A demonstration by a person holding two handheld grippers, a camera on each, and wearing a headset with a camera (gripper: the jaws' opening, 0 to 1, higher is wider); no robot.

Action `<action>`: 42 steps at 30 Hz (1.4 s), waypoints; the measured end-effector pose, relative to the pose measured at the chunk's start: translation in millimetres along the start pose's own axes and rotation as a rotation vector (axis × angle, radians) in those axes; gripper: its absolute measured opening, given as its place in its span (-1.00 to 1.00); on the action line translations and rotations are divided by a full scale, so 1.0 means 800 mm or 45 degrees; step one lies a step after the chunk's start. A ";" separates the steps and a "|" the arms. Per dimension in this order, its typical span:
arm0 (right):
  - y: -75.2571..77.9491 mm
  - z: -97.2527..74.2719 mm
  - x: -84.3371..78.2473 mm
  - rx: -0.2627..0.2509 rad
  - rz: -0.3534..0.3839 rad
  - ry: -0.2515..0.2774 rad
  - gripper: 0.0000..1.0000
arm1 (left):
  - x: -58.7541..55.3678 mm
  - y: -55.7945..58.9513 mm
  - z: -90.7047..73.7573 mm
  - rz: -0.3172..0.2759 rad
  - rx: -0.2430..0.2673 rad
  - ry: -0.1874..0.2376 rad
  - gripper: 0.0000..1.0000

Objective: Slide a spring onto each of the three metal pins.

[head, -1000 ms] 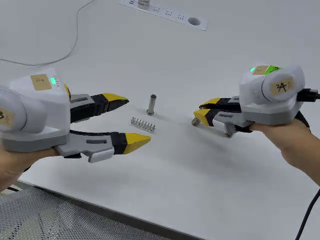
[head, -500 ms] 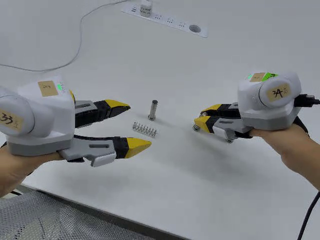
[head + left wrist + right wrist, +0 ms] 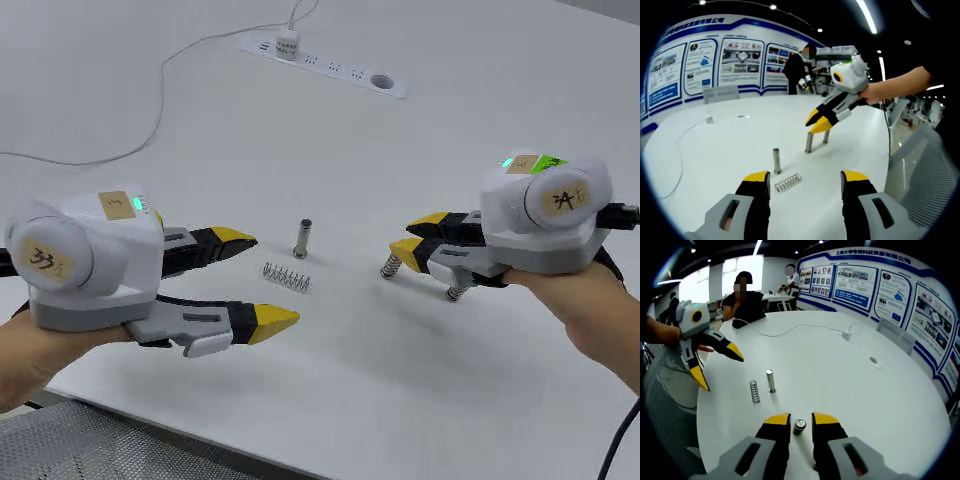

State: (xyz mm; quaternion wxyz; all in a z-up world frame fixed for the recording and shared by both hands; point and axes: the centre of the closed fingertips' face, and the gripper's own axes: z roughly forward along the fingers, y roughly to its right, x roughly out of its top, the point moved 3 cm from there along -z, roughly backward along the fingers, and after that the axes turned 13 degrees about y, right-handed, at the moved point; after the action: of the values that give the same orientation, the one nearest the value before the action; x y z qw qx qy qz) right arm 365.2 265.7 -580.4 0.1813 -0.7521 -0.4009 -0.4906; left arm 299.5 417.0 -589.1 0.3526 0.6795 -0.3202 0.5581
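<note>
Steel spring [image 3: 286, 277], the only loose one we see, lies flat on the white bench [image 3: 330, 380]. It sits just in front of the foot of the bare pin [image 3: 303, 238]: near it, though we cannot tell whether they touch. That pin stands upright. The two sprung pins [image 3: 390, 265] stand off to the right, each already wearing its coil, so we judge two of three done.

Left tongs [image 3: 276, 279]: jaws wide apart, holding nothing, hovering above the bench. In the left gripper view the spring lies straight ahead, centred in the gap between the jaws and a little beyond the tips. Its long axis runs slantwise across that gap rather than along the jaws. The bare pin rises just behind its left end.

Right tongs [image 3: 401, 234]: jaws only narrowly apart, holding nothing, tips poised just over the nearer sprung pin. In the right gripper view that pin's top shows between the tips. The spring is well apart from them.

Judgement: the left tongs are the nearer and already aligned. A short advance and descent should bracket the coil across its width.
</note>
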 end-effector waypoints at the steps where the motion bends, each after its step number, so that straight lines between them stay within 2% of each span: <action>1: -0.002 -0.001 0.003 0.000 -0.003 0.009 -0.66 | 0.000 -0.001 0.000 0.001 0.004 0.000 0.20; 4: -0.013 0.001 0.013 0.026 0.019 0.049 -0.66 | 0.000 -0.001 0.000 0.002 0.008 -0.002 0.25; 8: -0.038 0.011 0.022 0.092 0.029 0.070 -0.66 | -0.001 -0.002 -0.001 -0.017 0.020 -0.006 0.33; 15: -0.086 0.049 0.012 0.241 -0.031 0.004 -0.66 | 0.000 -0.006 -0.003 -0.048 0.049 -0.008 0.51; 19: -0.103 0.071 0.001 0.298 -0.045 -0.038 -0.66 | 0.004 -0.011 -0.004 -0.058 0.072 0.011 0.56; 30: -0.104 0.106 -0.031 0.343 -0.045 -0.162 -0.66 | 0.008 -0.022 -0.010 -0.116 0.121 0.038 0.71; 36: -0.105 0.110 -0.032 0.358 -0.047 -0.156 -0.68 | 0.007 -0.027 -0.013 -0.133 0.135 0.037 0.70; 38: -0.108 0.110 -0.033 0.379 -0.027 -0.153 -0.75 | 0.005 -0.028 -0.014 -0.139 0.134 0.028 0.69; 42: -0.109 0.109 -0.033 0.382 -0.019 -0.158 -0.77 | 0.001 -0.031 -0.018 -0.132 0.146 0.008 0.68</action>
State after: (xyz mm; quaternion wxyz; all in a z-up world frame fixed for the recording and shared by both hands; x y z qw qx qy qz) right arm 343.6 365.5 -654.0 0.2629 -0.7424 -0.4857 -0.3793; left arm 312.6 442.3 -589.2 0.3425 0.7125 -0.2508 0.5587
